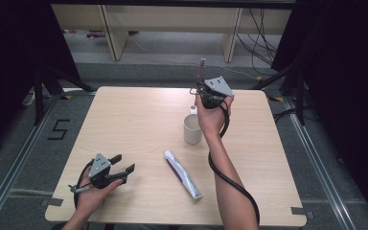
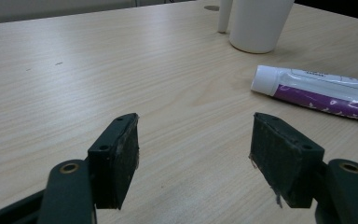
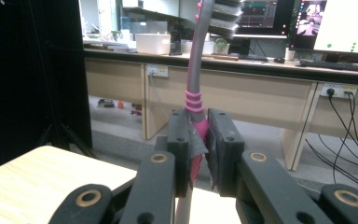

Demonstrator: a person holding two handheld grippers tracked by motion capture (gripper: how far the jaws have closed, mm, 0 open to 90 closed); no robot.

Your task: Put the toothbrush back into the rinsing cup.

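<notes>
My right gripper (image 1: pixel 202 82) clamps the toothbrush (image 3: pixel 195 95) upright, upper centre, directly above the cup (image 1: pixel 192 128); left gripper (image 1: pixel 124 164) rests wide open, empty, lower left.

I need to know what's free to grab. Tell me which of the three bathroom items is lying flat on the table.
The toothpaste tube, white and purple, lies flat. The white cup stands upright, and the toothbrush is clamped upright in the right gripper.

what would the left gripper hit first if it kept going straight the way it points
Probably bare table. The left gripper is open, and the line between its jaws runs over empty wood, passing left of the toothpaste tube and the cup. Depth is hard to judge; a slightly rightward path would meet the tube's cap.
</notes>
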